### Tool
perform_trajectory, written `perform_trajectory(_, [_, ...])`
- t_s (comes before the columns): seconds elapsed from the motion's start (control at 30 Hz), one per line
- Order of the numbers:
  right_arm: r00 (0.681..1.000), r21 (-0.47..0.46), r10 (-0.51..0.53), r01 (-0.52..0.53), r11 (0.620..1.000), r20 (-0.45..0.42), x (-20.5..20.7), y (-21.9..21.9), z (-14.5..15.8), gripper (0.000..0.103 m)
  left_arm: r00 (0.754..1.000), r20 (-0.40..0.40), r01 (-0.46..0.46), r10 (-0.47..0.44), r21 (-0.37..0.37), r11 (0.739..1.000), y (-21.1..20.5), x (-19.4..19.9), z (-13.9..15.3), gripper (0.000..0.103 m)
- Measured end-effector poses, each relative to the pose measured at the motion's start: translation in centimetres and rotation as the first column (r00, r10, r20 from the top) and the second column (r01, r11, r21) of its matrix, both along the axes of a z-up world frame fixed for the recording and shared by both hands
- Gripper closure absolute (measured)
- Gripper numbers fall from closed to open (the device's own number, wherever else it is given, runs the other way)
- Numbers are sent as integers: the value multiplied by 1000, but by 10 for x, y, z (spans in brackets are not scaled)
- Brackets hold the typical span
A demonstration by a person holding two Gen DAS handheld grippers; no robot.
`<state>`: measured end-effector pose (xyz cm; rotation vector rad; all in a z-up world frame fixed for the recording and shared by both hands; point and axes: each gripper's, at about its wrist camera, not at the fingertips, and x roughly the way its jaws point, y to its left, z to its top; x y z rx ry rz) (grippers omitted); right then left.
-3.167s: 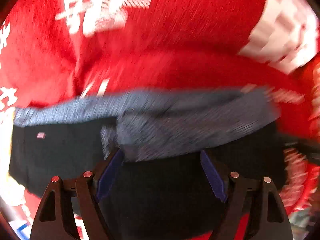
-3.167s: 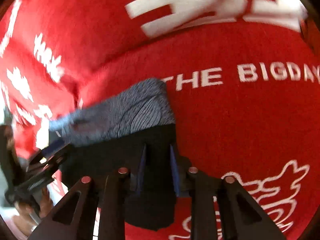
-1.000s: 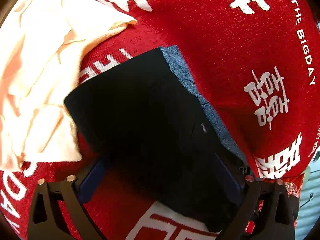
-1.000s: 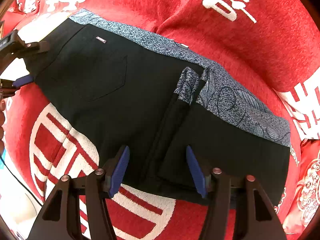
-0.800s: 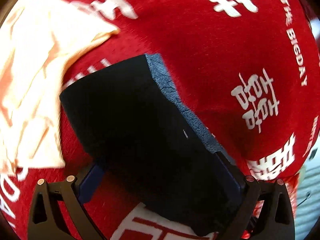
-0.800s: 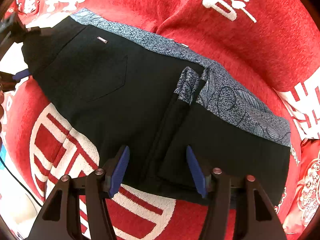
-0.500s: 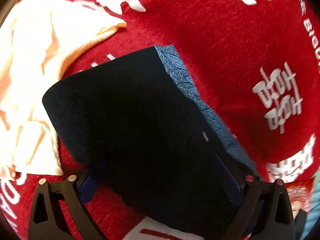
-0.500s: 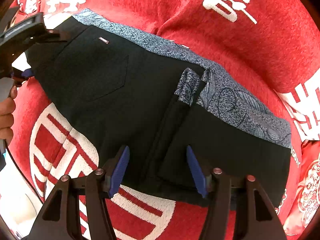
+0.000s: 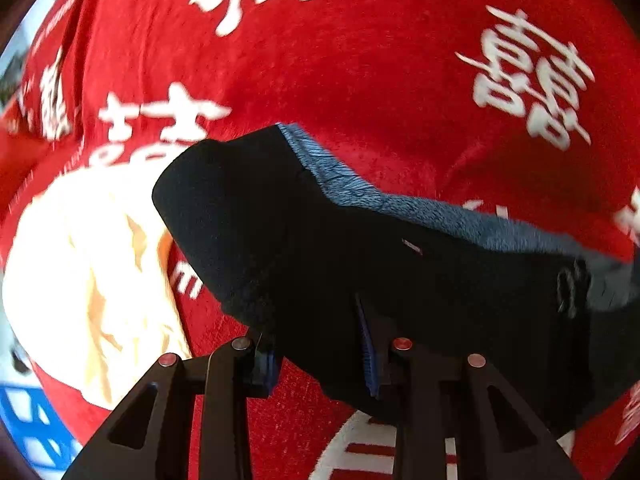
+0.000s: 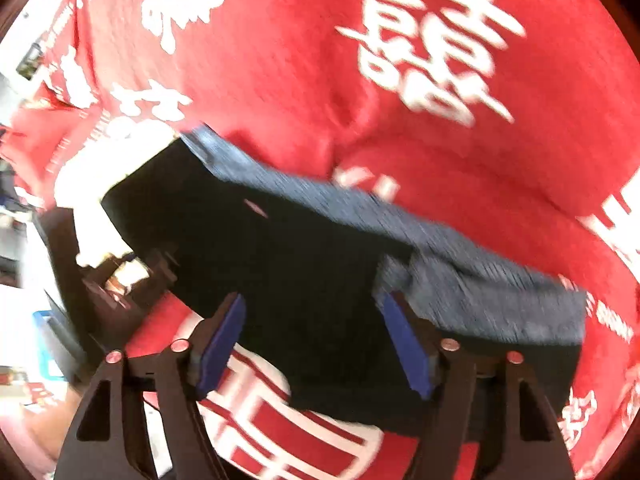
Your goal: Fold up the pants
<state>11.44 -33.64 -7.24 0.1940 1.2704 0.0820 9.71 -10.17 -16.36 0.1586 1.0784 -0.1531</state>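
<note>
Since a second ago the left gripper [image 9: 316,356] has narrowed its jaws from wide apart until they pinch the near edge of the black pants [image 9: 360,264], and that end is now lifted and bunched. Its left pad is mostly hidden under the fabric. On the other side, the right gripper [image 10: 312,344] has just spread its jaws wider; the folded pants lie between the blue pads [image 10: 404,340] with gaps on both sides, not gripped. These pants, with a blue-grey patterned waistband [image 10: 460,264], rest on a red blanket [image 9: 380,60] with white characters. Nearby, a pale peach cloth [image 9: 92,280] lies just beside the lifted end.
</note>
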Motion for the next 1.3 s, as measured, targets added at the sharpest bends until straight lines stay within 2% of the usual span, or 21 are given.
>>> perform_trajectory(0.13, [995, 105, 95, -90, 990, -44, 58, 27, 18, 22, 1000, 12, 23, -23, 30, 999, -17, 6, -3, 70])
perform_trajectory(0.23, [974, 187, 192, -169, 968, -117, 99, 64, 15, 21, 999, 20, 33, -34, 47, 998, -15, 0, -3, 70])
perform_trajectory(0.27, [959, 195, 244, -214, 957, -144, 113, 86, 11, 18, 999, 23, 35, -36, 52, 998, -16, -3, -3, 70])
perform_trajectory(0.43, [881, 129, 378, -355, 926, -285, 150, 156, -16, 17, 998, 41, 41, -44, 67, 997, -15, -10, -8, 70])
perform_trajectory(0.53, [837, 135, 420, -398, 907, -352, 163, 189, -32, 17, 998, 49, 42, -46, 77, 996, -17, -14, -8, 70])
perform_trajectory(0.57, [812, 140, 437, -417, 898, -387, 166, 201, -41, 17, 998, 49, 41, -45, 79, 996, -17, -14, -8, 70])
perform_trajectory(0.7, [756, 48, 446, -485, 873, -479, 172, 224, -69, 17, 998, 56, 34, -39, 82, 996, -20, -15, -7, 70])
perform_trajectory(0.77, [719, 26, 447, -514, 857, -533, 172, 227, -86, 17, 997, 64, 36, -42, 91, 995, -23, -17, -7, 70])
perform_trajectory(0.83, [699, 15, 438, -522, 853, -566, 169, 223, -97, 17, 997, 67, 44, -50, 98, 994, -27, -18, -7, 70])
perform_trajectory(0.87, [696, 16, 439, -523, 852, -568, 169, 220, -101, 31, 997, 64, 47, -53, 101, 994, -28, -19, -6, 70])
perform_trajectory(0.9, [701, 41, 445, -512, 858, -558, 167, 215, -101, 50, 997, 57, 51, -57, 101, 994, -29, -19, -6, 70])
perform_trajectory(0.93, [709, 58, 442, -496, 866, -550, 166, 210, -99, 75, 996, 55, 59, -64, 95, 994, -31, -20, -4, 70])
perform_trajectory(0.97, [727, 74, 438, -474, 877, -529, 165, 203, -94, 81, 995, 67, 68, -75, 95, 993, -33, -21, -1, 70])
perform_trajectory(1.1, [789, 87, 447, -455, 886, -422, 150, 175, -61, 84, 983, 107, 140, -151, 105, 985, -51, -31, 22, 70])
perform_trajectory(1.3, [905, 236, 351, -296, 926, -240, 113, 99, -5, 84, 950, 165, 251, -265, 99, 963, -88, -54, 70, 70])
